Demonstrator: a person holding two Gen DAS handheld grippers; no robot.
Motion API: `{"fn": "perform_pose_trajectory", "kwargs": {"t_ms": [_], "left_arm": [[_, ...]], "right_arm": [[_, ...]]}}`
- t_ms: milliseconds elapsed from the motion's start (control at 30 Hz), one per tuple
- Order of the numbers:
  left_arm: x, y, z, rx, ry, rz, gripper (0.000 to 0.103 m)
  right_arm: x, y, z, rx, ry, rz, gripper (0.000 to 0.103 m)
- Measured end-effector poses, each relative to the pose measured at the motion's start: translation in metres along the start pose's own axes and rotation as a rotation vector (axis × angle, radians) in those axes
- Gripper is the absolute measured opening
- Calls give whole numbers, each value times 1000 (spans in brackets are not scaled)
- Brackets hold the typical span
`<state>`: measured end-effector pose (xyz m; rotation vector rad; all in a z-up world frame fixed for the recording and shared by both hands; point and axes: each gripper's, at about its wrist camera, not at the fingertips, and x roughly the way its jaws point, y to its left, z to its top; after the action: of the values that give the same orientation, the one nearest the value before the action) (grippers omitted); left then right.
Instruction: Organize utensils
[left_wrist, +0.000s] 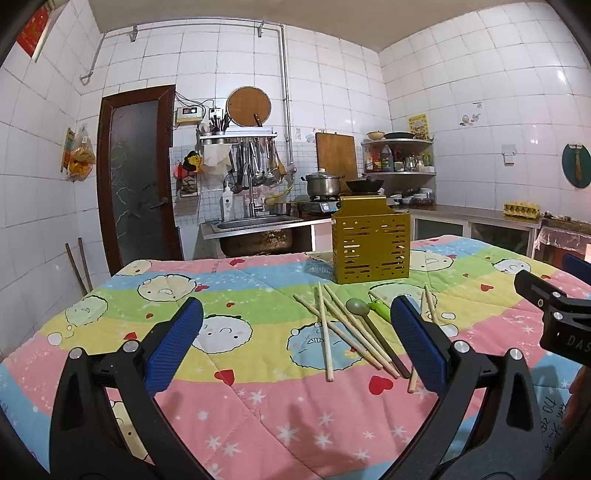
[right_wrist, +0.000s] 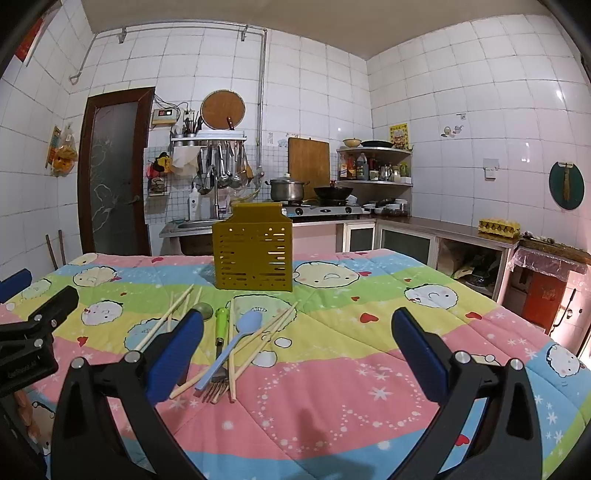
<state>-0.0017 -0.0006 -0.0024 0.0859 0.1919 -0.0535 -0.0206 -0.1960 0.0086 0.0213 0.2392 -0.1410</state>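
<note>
Chopsticks (left_wrist: 325, 332) and spoons lie between your spread, empty left tongs (left_wrist: 295, 347) and the yellow holder (left_wrist: 371, 247); your right tongs (right_wrist: 295, 350) gape too. Lettering "DAS" shows.

Cartoon quilt (right_wrist: 332, 369) spread over the table. Behind, far left, a brown door (right_wrist: 112, 173); right of it a sink (left_wrist: 255, 223) under hanging ladles (right_wrist: 225, 168). Farther right, a steel pot (right_wrist: 287, 190) beside a black wok (right_wrist: 332, 192) on the stove. Egg carton (right_wrist: 498, 226) on the right counter.
</note>
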Motion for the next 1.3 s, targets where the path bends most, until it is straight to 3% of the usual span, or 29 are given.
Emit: {"fn": "perform_pose_trajectory", "kwargs": {"t_ms": [1300], "left_arm": [[-2,-2,1,6,-7,-1,98]], "right_arm": [[1,-2,0,2,-3,-1,99]]}}
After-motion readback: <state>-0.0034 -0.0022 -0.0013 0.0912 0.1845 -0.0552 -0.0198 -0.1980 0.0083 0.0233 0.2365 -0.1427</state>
